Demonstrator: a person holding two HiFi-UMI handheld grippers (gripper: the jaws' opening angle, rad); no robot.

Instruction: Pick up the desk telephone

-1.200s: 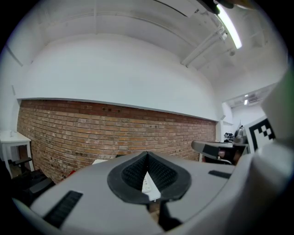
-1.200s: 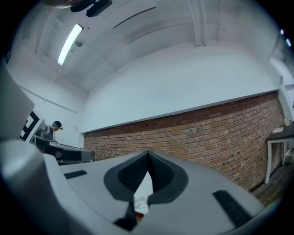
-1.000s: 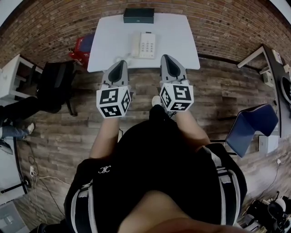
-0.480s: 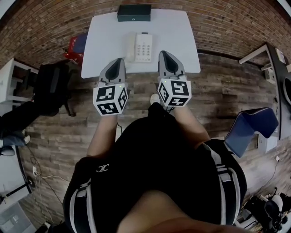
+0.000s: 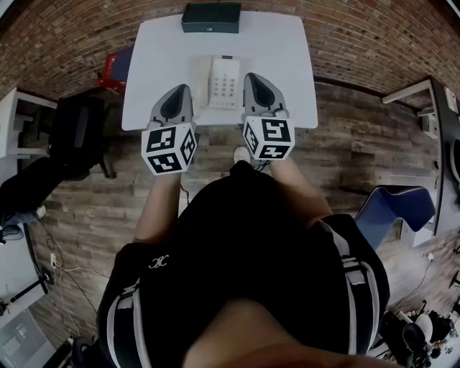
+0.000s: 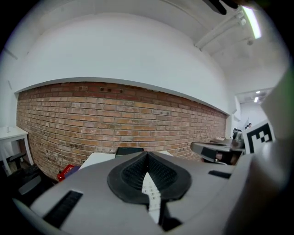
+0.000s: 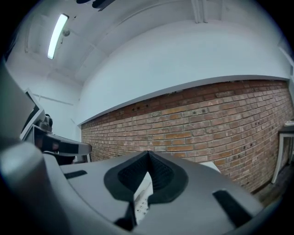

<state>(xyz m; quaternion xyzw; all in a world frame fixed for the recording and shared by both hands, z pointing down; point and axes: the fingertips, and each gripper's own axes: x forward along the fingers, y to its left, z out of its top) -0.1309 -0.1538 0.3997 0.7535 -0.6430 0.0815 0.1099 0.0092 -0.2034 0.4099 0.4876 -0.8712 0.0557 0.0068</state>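
At the far left of the head view, a black chair point(image 5: 75, 129) stands on the brown wood-plank floor point(image 5: 359, 144). A flat red object point(image 5: 115, 68) lies on the floor just off the left corner of the white rectangular surface point(image 5: 287, 65), which is set against a red brick wall point(image 5: 359, 36). The grey left hand-held gripper point(image 5: 180, 90), with a black-and-white marker cube at its rear, reaches over the near edge of the surface just left of the phone. In the left gripper view its black ribbed pads point(image 6: 133, 173) meet at the tips, so the jaws are together with nothing clamped between them. A strip of keypad shows through the slit beneath the pads. The white plastic desk telephone point(image 5: 223, 83) lies flat near the middle of the surface, between the two tools, with its handset along its left side and its keypad to the right. Whether either tool touches it cannot be told. Beyond it, a dark green rectangular box point(image 5: 210, 17) sits at the far edge by the wall, apart from the phone. The grey right hand-held gripper point(image 5: 253, 77) reaches over the near edge just right of the phone. In the right gripper view its jaws are likewise closed on nothing, with the keypad visible below the pads. Well apart at the far right, a blue chair point(image 5: 395, 208) stands on the floor.
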